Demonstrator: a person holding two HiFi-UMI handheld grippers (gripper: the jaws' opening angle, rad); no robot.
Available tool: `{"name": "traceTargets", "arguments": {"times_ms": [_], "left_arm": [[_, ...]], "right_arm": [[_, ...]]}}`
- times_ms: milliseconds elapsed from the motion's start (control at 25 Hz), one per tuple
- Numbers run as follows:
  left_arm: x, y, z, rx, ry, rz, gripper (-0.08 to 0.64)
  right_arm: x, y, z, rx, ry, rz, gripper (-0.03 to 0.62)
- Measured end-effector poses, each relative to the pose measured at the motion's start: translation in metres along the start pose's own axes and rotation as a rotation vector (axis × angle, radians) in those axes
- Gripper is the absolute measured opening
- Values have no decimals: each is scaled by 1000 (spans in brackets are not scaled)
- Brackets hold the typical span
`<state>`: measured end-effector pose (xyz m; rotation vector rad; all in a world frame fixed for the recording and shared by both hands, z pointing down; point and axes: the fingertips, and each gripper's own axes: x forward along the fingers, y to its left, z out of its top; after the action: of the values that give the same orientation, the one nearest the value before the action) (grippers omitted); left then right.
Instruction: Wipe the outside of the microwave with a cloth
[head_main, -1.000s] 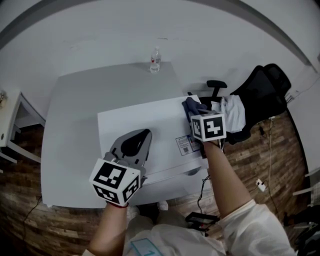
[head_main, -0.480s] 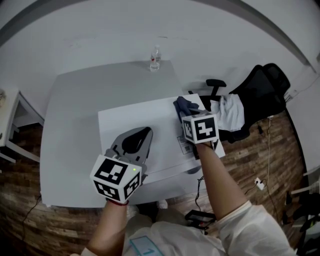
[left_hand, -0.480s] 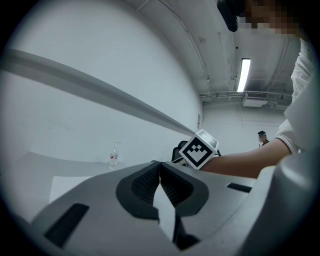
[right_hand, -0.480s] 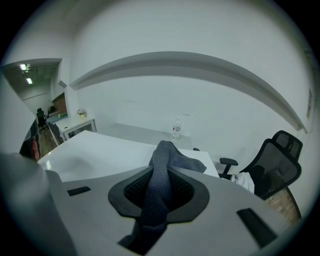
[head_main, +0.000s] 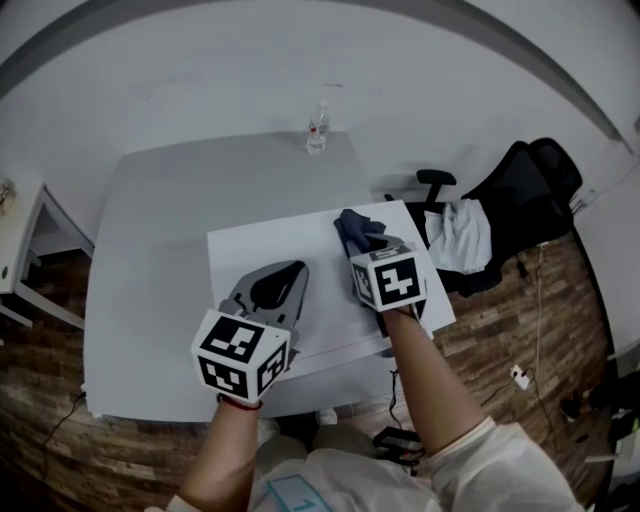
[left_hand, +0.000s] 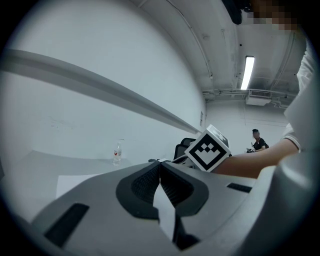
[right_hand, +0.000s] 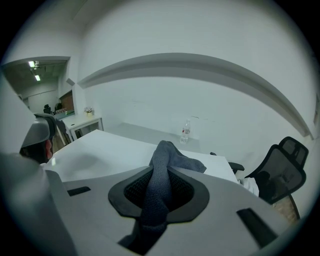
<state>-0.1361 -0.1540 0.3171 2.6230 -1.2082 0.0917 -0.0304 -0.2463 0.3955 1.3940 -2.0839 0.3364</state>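
Right gripper (head_main: 365, 246), clamped on the cloth (head_main: 355, 228), has slid from the microwave's (head_main: 250, 255) back right corner toward mid-top, left gripper (head_main: 290, 272) shut empty over its front; mid-wipe, next sweep needs steady downward pressure.

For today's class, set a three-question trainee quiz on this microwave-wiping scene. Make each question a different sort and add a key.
1. True or false: the right gripper is shut on the cloth.
2. Multiple choice: what stands near the far edge of the table? A, a mug. B, a water bottle. C, a kettle.
3. Fill in: the left gripper is ___ (open or shut).

Key: 1 true; 2 B; 3 shut.
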Motion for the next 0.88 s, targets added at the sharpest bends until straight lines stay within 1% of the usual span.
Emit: {"name": "traceTargets", "arguments": {"times_ms": [320, 520, 880], "left_arm": [[-8, 16, -1, -13, -1, 22, 5], [-14, 23, -1, -17, -1, 33, 5], [-25, 41, 0, -32, 1, 52, 5]], "right_arm": [[2, 33, 9, -57, -20, 13, 72], [2, 53, 13, -70, -37, 37, 72], [4, 83, 18, -92, -34, 61, 74]]}}
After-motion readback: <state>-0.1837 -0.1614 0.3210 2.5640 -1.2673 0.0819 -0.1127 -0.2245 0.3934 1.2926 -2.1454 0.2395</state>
